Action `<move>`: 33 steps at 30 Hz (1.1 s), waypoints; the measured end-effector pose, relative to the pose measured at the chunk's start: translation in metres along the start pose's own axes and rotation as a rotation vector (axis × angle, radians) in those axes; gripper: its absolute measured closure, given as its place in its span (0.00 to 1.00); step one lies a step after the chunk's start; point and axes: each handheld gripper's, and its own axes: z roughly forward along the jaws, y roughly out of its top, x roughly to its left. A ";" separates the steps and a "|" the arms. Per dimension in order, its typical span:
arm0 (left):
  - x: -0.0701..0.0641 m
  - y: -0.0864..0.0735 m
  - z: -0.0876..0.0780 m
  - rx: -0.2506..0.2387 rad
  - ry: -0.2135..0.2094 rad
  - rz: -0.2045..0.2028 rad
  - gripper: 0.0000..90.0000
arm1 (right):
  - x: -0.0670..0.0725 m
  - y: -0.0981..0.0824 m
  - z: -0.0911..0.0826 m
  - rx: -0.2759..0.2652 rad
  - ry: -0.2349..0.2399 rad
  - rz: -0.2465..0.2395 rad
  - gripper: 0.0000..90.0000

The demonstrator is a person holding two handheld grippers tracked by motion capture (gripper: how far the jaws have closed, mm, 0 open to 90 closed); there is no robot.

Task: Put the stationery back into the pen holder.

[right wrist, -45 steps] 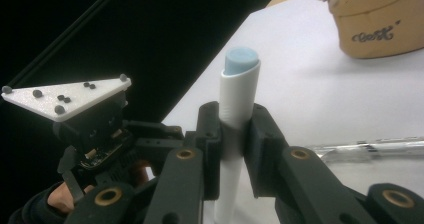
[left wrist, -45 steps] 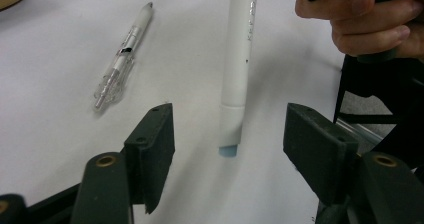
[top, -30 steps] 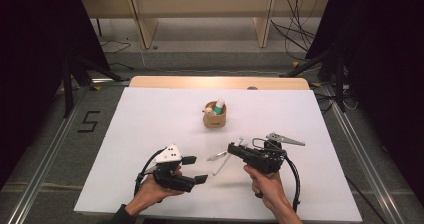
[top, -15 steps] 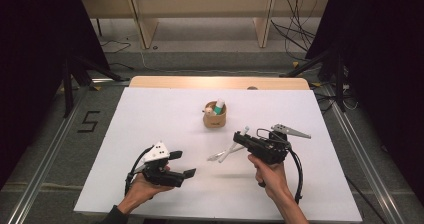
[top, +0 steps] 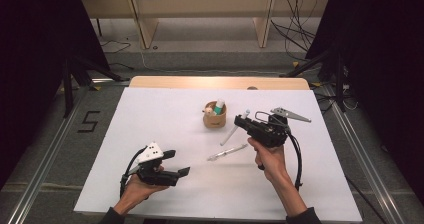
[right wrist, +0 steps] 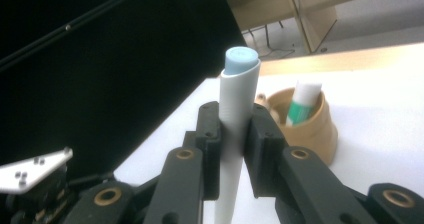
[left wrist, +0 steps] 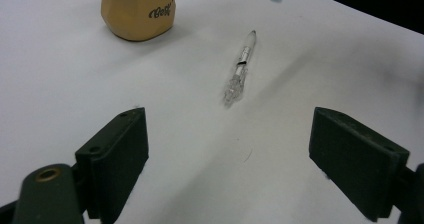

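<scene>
A small tan cup (top: 215, 119) is sitting at centre frame on the white worktop (top: 150, 119); a clear slim pen (top: 227, 152) is lying just below it.

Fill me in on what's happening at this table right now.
A person works at a white table with a gripper in each hand. The right gripper is shut on a white pen with a light blue end cap, lifted off the table near the small tan cup that holds a green-and-white glue stick. The left gripper is open and empty, low over the table. A clear-barrelled pen lies flat on the table beyond its jaws.
</scene>
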 end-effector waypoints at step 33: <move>0.001 -0.002 0.001 0.008 0.012 0.002 0.17 | -0.025 0.071 0.064 -0.031 -0.133 -0.001 0.88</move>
